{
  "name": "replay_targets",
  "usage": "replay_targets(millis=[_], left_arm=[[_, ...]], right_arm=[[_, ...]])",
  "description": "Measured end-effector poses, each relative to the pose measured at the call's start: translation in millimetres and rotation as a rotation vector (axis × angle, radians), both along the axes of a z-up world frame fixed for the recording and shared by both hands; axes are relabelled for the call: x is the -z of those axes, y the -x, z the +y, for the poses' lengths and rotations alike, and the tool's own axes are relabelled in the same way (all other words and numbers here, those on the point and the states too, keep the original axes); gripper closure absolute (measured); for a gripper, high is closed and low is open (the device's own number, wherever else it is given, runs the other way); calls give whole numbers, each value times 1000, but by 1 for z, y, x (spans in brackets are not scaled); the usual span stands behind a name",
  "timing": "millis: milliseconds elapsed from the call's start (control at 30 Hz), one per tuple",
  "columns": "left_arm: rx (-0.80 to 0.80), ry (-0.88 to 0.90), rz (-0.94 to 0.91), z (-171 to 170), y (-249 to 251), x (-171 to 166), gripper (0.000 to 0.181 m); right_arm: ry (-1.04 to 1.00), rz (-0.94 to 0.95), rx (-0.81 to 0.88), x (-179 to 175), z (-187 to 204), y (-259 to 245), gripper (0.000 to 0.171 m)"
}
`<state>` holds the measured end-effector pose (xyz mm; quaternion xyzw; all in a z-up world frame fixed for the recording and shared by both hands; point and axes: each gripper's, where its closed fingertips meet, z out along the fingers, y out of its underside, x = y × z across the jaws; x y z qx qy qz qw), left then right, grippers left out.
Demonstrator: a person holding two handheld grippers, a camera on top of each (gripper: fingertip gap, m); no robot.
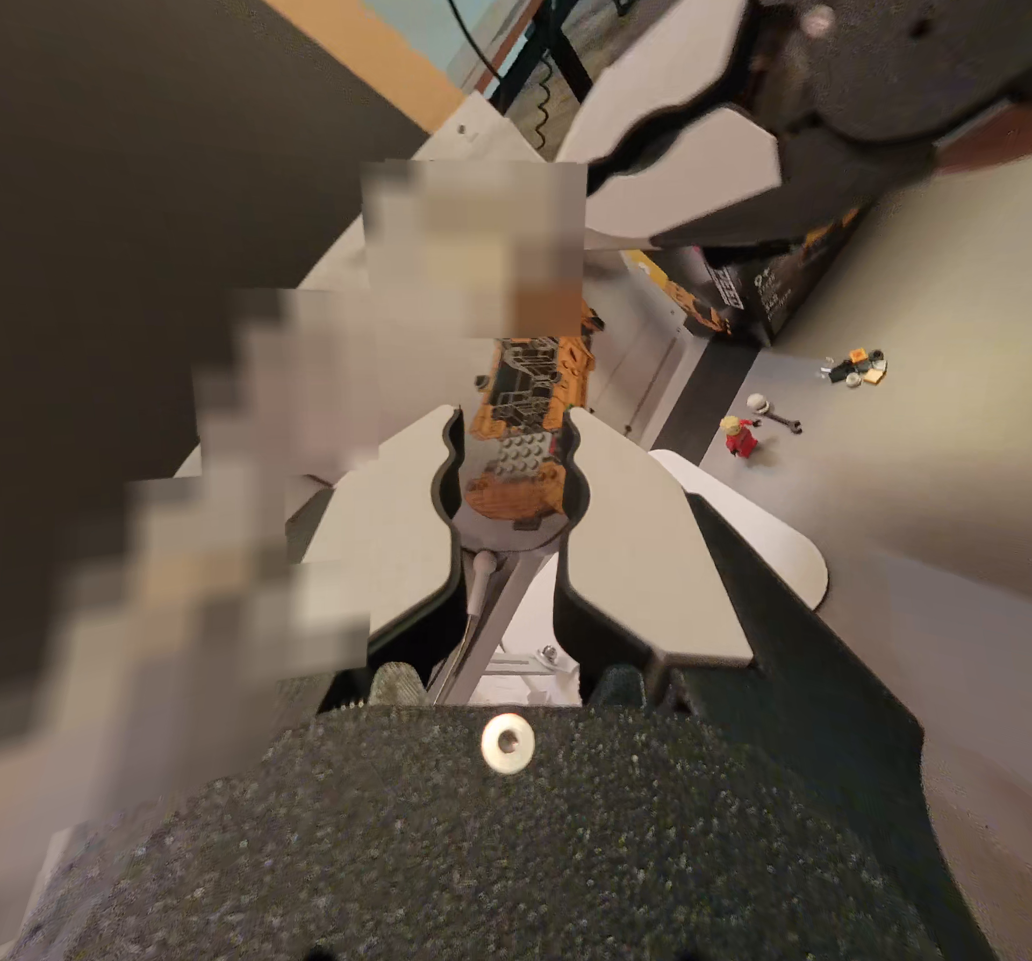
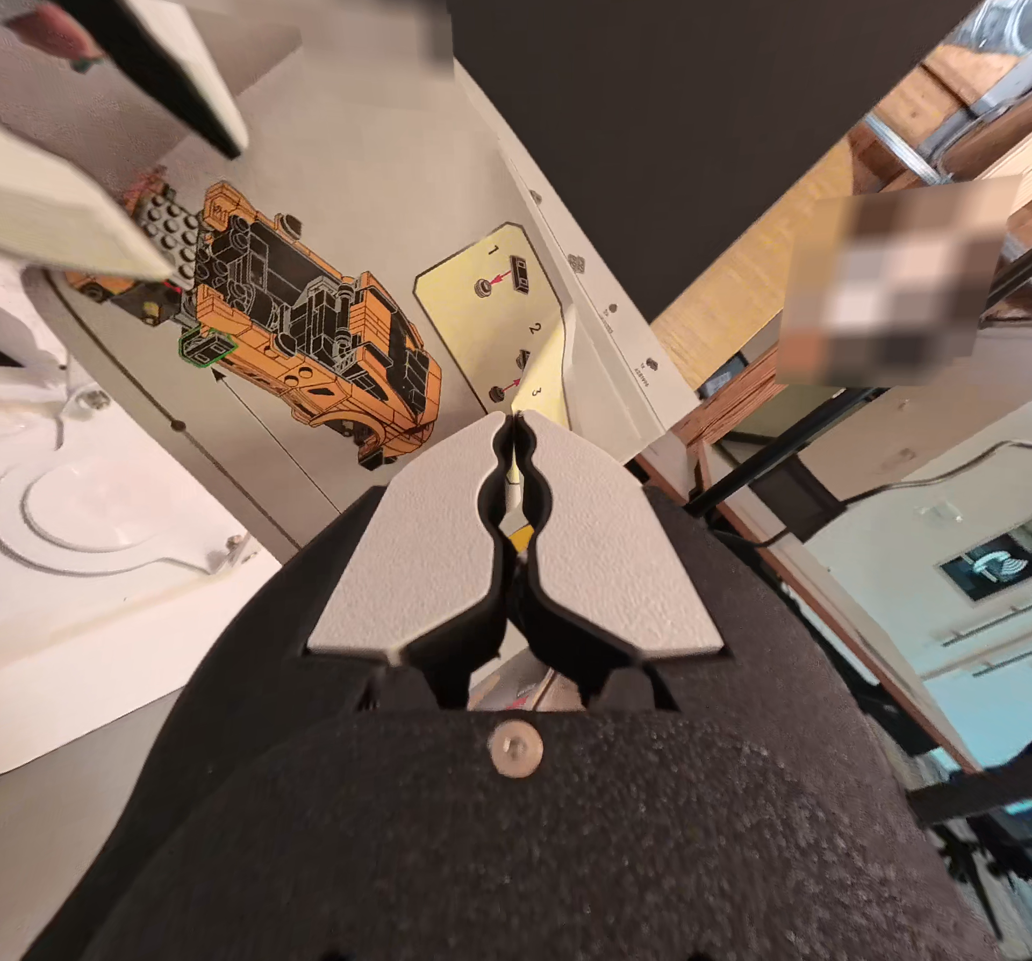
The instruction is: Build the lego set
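Observation:
My left gripper [image 1: 514, 415] is shut on a small lego assembly [image 1: 511, 479], a grey studded plate with orange parts, and holds it over the open instruction booklet [image 1: 530, 376]. In the right wrist view the same assembly [image 2: 167, 233] sits between the left gripper's fingers [image 2: 84, 219] at the upper left, beside the booklet's orange car drawing [image 2: 313, 320]. My right gripper [image 2: 515, 417] is shut on the edge of a yellow booklet page [image 2: 544, 376], which curls up. It also shows in the left wrist view [image 1: 600, 172] at the upper right.
On the grey table lie a red minifigure [image 1: 740, 434], a white helmet [image 1: 758, 402], a black wrench [image 1: 782, 421] and a small pile of loose pieces [image 1: 854, 367]. The dark lego box [image 1: 770, 286] stands behind them. White sheets [image 2: 84, 571] lie beside the booklet. About 10 centimeters separates my left fingertips from my right. Left tips and right tips are each some 20 centimeters from the red minifigure [image 1: 740, 434].

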<state>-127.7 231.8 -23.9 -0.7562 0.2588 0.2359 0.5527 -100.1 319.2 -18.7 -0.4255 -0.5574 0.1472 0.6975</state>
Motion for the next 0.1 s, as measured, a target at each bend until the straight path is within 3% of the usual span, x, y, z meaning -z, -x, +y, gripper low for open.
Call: replay_targets(millis=[100], left_arm=[[19, -8, -125, -1, -2, -7, 148]], right_arm=[[-96, 50, -7, -8, -15, -6, 171]])
